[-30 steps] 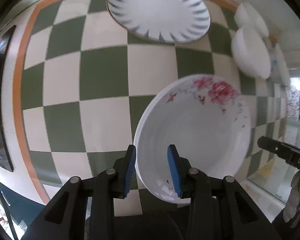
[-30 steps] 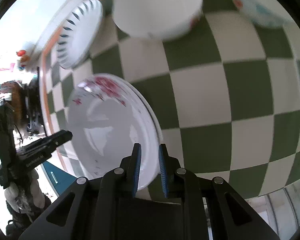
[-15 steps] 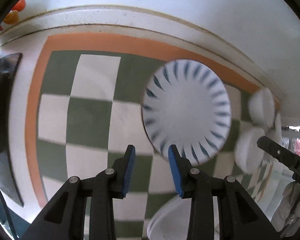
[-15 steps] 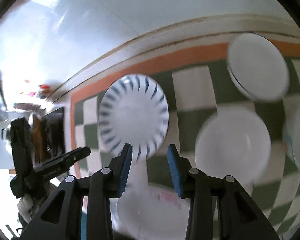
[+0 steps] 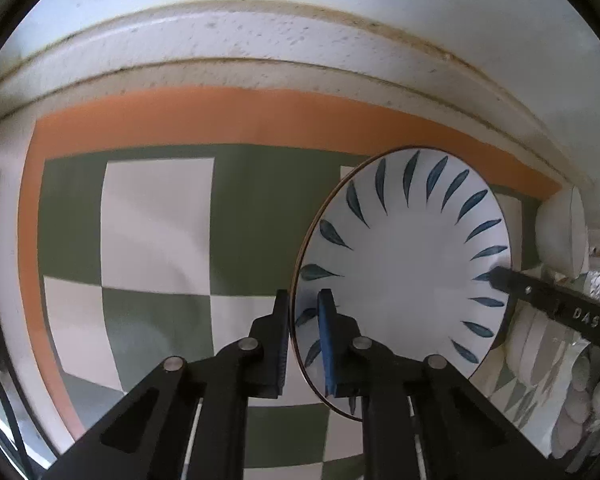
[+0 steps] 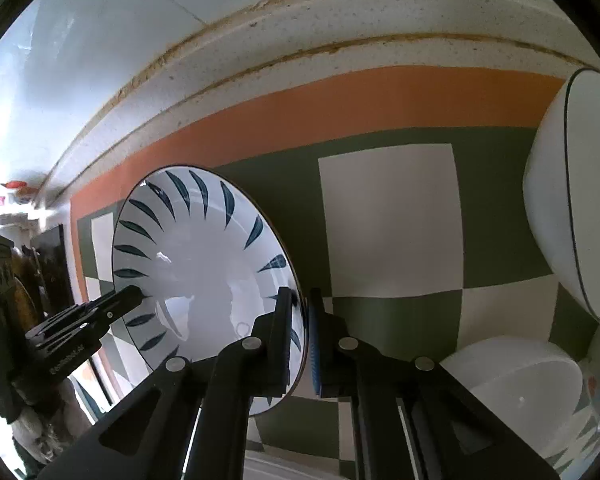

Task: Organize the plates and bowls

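while both pairs of jaws were pressed in on opposite edges of one dish, the left gripper (image 5: 305, 344) pinched the near left rim of the blue-leaf plate (image 5: 408, 272) between its blue pads, one finger in front of the rim and one behind. the right gripper (image 6: 300, 340) pinched the same plate (image 6: 196, 272) at its right rim, its pads narrowed onto the thin edge. in the left wrist view the right gripper's dark finger (image 5: 548, 304) reached the plate's far edge; in the right wrist view the left gripper (image 6: 112, 304) met the plate's left edge in the same way.

the plate was tilted, its painted face turned toward both cameras, over the green and white checkered cloth (image 5: 156, 220) with an orange border (image 5: 260, 116). whether its lower rim touched the cloth could not be told.

just right of the plate in the right wrist view sat a plain white bowl (image 6: 516, 380), and beyond it a larger white bowl with a dark rim line (image 6: 552, 216), both apart from the plate. a pale speckled ledge (image 6: 340, 24) ran behind the cloth below the wall.
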{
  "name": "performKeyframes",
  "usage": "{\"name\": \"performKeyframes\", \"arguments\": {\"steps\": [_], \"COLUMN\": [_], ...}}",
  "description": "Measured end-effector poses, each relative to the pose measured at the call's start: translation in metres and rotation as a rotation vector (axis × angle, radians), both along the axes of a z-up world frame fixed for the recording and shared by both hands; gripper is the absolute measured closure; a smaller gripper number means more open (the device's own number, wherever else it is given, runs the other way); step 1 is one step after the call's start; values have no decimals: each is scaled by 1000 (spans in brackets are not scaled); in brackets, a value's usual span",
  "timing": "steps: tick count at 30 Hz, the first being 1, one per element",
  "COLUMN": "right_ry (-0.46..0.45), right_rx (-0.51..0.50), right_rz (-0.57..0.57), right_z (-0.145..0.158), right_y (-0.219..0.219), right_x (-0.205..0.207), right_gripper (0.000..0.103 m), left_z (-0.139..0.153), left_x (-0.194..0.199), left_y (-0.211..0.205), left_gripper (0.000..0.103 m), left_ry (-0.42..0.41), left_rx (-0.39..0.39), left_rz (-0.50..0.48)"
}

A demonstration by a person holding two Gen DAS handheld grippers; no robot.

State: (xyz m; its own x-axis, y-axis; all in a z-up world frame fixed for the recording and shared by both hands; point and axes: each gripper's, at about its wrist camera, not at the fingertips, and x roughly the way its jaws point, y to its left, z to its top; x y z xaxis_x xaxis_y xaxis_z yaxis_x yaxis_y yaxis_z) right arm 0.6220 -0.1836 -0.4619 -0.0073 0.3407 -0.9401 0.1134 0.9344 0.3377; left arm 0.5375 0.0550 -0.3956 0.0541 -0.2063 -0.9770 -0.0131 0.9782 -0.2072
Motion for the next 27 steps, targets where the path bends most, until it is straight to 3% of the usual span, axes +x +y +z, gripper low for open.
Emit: {"name": "performKeyframes", "arguments": {"steps": [10, 16, 27], "right_ry": [-16, -60, -134], "right_rx": [14, 33, 61], "right_rz": [14, 30, 72], "right_z": [9, 41, 106], "right_y": [-6, -8, -24], "right_x": [-12, -32, -123], "right_gripper": [95, 95, 95], "left_z": [14, 53, 124], "left_x": [-14, -22, -99], "left_y": [3, 7, 6], "left_gripper": [91, 91, 91], "left_ry": [-2, -53, -145], "left_rx": [-19, -25, -40], "left_rz": [13, 7, -7]}}
